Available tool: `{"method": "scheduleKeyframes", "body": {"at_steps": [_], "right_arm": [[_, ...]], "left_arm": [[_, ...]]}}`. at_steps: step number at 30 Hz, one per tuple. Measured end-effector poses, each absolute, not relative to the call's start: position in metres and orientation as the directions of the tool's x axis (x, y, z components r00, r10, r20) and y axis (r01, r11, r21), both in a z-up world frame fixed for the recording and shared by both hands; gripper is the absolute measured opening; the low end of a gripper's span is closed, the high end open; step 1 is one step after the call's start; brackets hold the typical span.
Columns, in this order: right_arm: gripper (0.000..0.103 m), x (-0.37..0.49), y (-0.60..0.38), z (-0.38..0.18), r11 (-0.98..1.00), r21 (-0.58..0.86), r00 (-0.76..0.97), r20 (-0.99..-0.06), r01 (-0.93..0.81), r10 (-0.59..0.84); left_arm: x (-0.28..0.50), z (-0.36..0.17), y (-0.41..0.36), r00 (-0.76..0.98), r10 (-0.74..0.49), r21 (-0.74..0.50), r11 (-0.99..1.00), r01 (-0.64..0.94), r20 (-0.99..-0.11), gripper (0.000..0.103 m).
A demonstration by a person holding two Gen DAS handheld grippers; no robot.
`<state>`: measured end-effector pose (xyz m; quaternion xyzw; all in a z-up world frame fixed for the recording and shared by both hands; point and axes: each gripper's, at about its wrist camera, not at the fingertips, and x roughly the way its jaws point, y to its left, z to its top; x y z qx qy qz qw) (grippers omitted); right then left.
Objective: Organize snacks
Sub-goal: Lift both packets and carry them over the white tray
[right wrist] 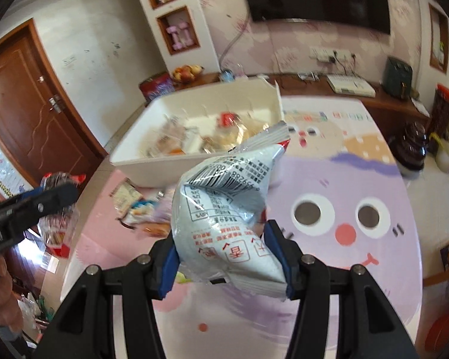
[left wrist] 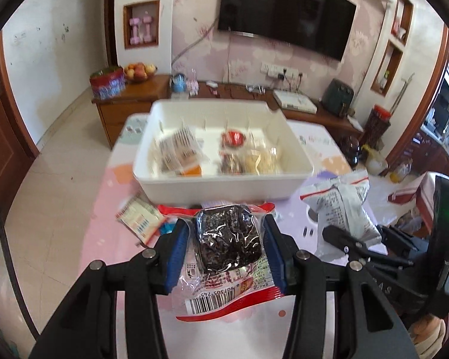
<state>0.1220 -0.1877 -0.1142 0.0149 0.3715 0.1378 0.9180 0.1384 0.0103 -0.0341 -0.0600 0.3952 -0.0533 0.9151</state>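
Note:
My left gripper [left wrist: 226, 224] is shut on a clear, red-edged packet with a dark cake [left wrist: 229, 239] inside, its blue pads pressing both sides above the table. The right wrist view shows that gripper [right wrist: 57, 194] and its packet [right wrist: 55, 230] at the left. My right gripper [right wrist: 221, 233] is shut on a puffed white-and-grey snack bag [right wrist: 224, 197], which stands up between the pads; the left wrist view shows this bag [left wrist: 341, 206] at the right. Ahead of both sits a white bin [left wrist: 224, 188] holding several wrapped snacks [left wrist: 176, 152].
Loose snack packets [left wrist: 140, 218] lie on the table in front of the bin's left corner. The table wears a pink and purple cartoon cloth [right wrist: 329, 215]. Behind it run a wooden cabinet [left wrist: 128, 101] with a fruit bowl [left wrist: 139, 71] and a wall television [left wrist: 284, 15].

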Motion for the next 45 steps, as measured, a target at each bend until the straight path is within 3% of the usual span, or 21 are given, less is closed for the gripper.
{"method": "scheduleKeyframes", "body": {"at_steps": [17, 24, 45], "right_arm": [[0.054, 0.13, -0.141, 0.019, 0.964, -0.005, 0.824, -0.522, -0.264, 0.223], [0.054, 0.163, -0.128, 0.054, 0.973, -0.049, 0.86, -0.48, -0.226, 0.175], [0.054, 0.265, -0.118, 0.04, 0.983, -0.031, 0.826, -0.546, -0.182, 0.136]], "left_arm": [[0.193, 0.065, 0.043, 0.802, -0.074, -0.067, 0.997, 0.043, -0.592, 0.047], [0.238, 0.078, 0.043, 0.794, -0.061, -0.055, 0.998, 0.035, -0.605, 0.047], [0.33, 0.034, 0.009, 0.741, -0.026, 0.021, 0.998, 0.054, -0.672, 0.047]]}}
